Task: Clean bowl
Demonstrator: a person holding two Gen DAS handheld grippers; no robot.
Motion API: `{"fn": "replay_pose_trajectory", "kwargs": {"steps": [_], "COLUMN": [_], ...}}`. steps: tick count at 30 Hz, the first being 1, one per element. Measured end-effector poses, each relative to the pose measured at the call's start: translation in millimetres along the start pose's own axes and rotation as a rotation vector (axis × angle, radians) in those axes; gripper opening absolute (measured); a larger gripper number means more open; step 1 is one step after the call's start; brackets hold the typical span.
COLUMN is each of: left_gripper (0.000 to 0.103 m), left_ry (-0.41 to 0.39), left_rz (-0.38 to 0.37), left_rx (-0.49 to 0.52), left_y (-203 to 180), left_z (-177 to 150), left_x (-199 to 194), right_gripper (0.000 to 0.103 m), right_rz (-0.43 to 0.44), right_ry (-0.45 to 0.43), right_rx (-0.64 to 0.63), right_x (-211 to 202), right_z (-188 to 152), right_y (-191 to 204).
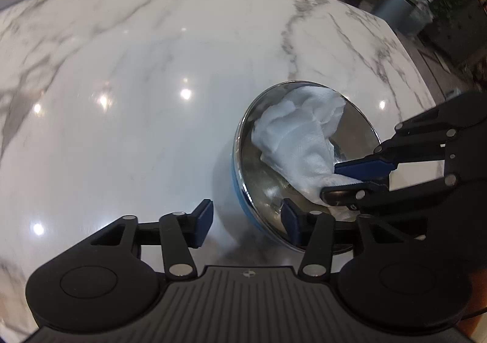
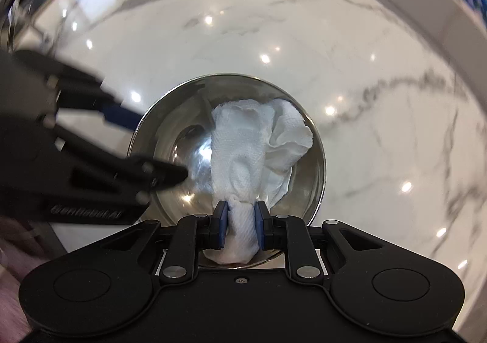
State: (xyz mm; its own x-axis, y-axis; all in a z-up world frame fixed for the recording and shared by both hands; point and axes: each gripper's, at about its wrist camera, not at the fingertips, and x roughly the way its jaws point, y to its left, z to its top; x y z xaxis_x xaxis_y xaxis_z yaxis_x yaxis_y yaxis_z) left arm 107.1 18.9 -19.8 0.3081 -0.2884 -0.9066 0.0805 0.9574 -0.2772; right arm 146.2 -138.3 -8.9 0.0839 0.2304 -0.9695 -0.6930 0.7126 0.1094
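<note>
- On the white marble countertop (image 1: pixel 152 69) sits a steel bowl (image 1: pixel 261 190) with a blue outer wall; left wrist view places it at right of centre, right wrist view dead centre (image 2: pixel 170 142), close in front of the fingers.
- Right gripper (image 2: pixel 240 221): fingers narrow, pinching a bunched white paper towel (image 2: pixel 243 157) at its twisted neck. The rest of the sheet fans out ahead of the pads and lies against the far and right inner wall of the bowl.
- Judgement: the pinch at the neck leaves a loose wad free to serve as the wiping pad, so metal never meets metal.
- Left gripper (image 1: pixel 246 221): fingers wide, nothing clamped. The two blue pads straddle the near rim, one pad (image 1: pixel 204 221) outside over the countertop, the other inside the bowl. Cannot tell whether either pad touches the rim.
- Judgement: this placement looks meant to brace the bowl so it does not slide on the polished stone under wiping force. Closing on the rim appears to be the outstanding step.
- Bowl contents: the paper towel only. Bare steel at left of the interior shows bright reflections; no food residue or liquid that I can make out, though glare hides part of the bottom.
- Towel (image 1: pixel 292 142) in left wrist view covers the right half of the interior, right gripper (image 1: pixel 344 178) entering from the right.
- Risk: open left fingers give no restraint yet; bowl may skate or tip.
</note>
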Motion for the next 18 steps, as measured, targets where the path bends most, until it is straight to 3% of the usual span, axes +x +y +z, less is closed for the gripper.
{"fn": "replay_pose_trajectory", "kwargs": {"steps": [5, 9, 18], "left_gripper": [0.042, 0.023, 0.015], "left_ry": [-0.011, -0.022, -0.041], "left_rz": [-0.002, -0.004, 0.059], "left_rx": [0.011, 0.083, 0.238], "left_y": [2.8, -4.1, -21.0], "left_z": [-1.1, -1.5, 1.8], "left_x": [-5.2, -5.7, -3.8], "right_gripper": [0.017, 0.017, 0.017], "right_rz": [0.071, 0.107, 0.013], "right_ry": [-0.013, -0.007, 0.004], "right_rx": [0.077, 0.083, -0.078], "right_x": [1.3, 1.6, -4.6], "right_z": [-3.4, -5.6, -4.9], "right_y": [-3.7, 0.4, 20.0]}}
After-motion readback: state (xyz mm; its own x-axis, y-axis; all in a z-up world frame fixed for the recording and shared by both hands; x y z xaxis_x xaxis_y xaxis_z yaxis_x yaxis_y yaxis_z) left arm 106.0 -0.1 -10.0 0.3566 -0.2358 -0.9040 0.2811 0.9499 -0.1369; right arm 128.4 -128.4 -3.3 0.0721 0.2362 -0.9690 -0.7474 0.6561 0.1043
